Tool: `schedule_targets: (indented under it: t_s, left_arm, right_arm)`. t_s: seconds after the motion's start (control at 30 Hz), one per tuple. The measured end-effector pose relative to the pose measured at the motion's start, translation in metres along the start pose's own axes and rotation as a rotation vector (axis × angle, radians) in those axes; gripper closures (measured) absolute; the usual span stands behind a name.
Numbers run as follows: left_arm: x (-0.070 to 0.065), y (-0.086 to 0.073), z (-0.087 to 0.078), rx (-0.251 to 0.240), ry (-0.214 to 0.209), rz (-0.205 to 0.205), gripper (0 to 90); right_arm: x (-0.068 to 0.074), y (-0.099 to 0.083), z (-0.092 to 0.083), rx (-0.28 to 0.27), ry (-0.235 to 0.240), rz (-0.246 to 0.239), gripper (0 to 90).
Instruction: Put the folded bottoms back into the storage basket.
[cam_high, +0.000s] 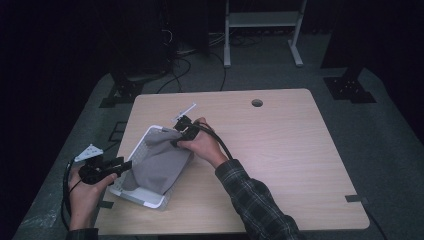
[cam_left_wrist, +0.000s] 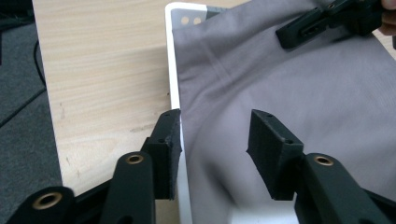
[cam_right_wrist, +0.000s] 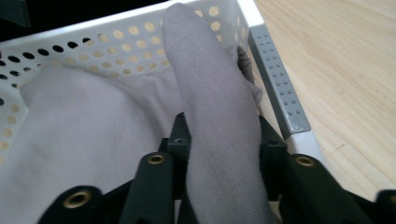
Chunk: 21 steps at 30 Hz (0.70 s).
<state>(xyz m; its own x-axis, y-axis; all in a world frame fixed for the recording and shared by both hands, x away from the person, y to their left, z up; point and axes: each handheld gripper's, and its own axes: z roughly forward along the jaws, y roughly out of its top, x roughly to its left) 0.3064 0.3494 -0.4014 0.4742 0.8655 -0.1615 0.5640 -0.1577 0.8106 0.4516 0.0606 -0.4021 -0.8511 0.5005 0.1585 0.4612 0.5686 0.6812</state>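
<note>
Soft grey woven cloth (cam_high: 159, 162) lies in and over a white perforated plastic basket (cam_high: 150, 201) on the light wood table (cam_high: 280, 150), near its left-front part. Cloth covers most of the basket and spills past the rim on the side toward the right hand.

Left gripper (cam_left_wrist: 215, 140): jaws parted, nothing pinched. One jaw sits just outside the basket's white rim, the other over cloth; cloth runs between them but the pads don't press it.

Right gripper (cam_right_wrist: 222, 140): a raised fold of the cloth stands between the jaws, w/ pads close on both sides. Can't tell if they bite or just flank it.

Handling, as I judge it: light, limp, no stiffness, so it'll sag and drape from any held point and may drag on the rim. Not fragile, not slippery; the weave should give the pads purchase. Best hold is a bunched fold or a hem/corner, pinched deep, w/ two spread points to keep it flat. Basket is light too and may shift if the cloth snags.
</note>
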Motion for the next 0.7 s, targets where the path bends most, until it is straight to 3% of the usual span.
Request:
schedule_targets:
  t_s: [0.27, 0.47, 0.7]
  left_arm:
    - [-0.015, 0.006, 0.005, -0.007, -0.053, 0.016, 50.1]
    - [-0.039, 0.01, 0.014, -0.003, -0.125, 0.047, 43.4]
    - [-0.073, 0.012, 0.023, 0.009, -0.198, 0.065, 31.7]
  right_arm:
    - [-0.004, 0.003, -0.023, -0.096, -0.005, -0.009, 53.8]
    - [-0.015, -0.005, -0.052, -0.159, -0.006, -0.021, 52.2]
    - [-0.033, -0.028, -0.073, -0.167, -0.018, -0.008, 51.0]
